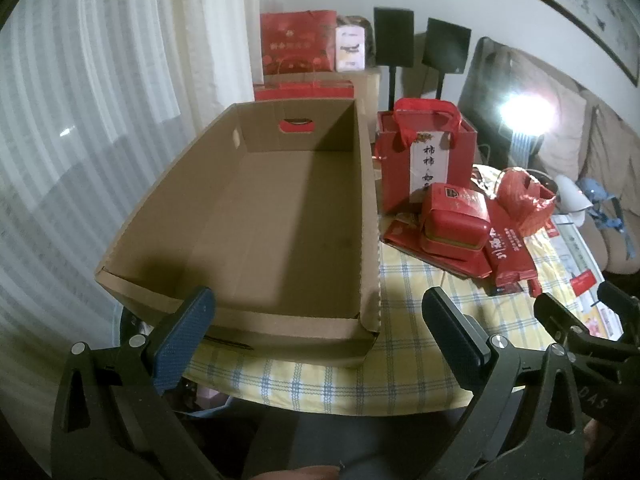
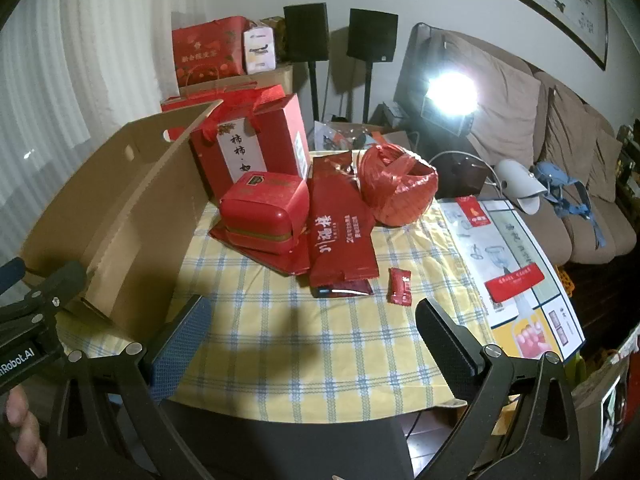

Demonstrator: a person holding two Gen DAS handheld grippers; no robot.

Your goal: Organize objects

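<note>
An empty open cardboard box (image 1: 280, 216) stands on the left of the checked tablecloth (image 2: 320, 340); it also shows in the right wrist view (image 2: 120, 208). To its right lie a red gift bag (image 2: 256, 144), a red tin (image 2: 264, 212), a long red packet (image 2: 340, 236), a roll of red ribbon (image 2: 396, 188) and a small red sachet (image 2: 400, 286). My left gripper (image 1: 318, 336) is open and empty at the box's near wall. My right gripper (image 2: 314, 336) is open and empty above the cloth's near part.
A printed sheet with red cards (image 2: 516, 280) lies at the table's right. A bright lamp (image 2: 452, 92), a white lamp head (image 2: 520, 188), two speakers on stands (image 2: 308, 32) and a sofa (image 2: 560, 140) stand behind. More red boxes (image 2: 208, 48) are stacked at the back.
</note>
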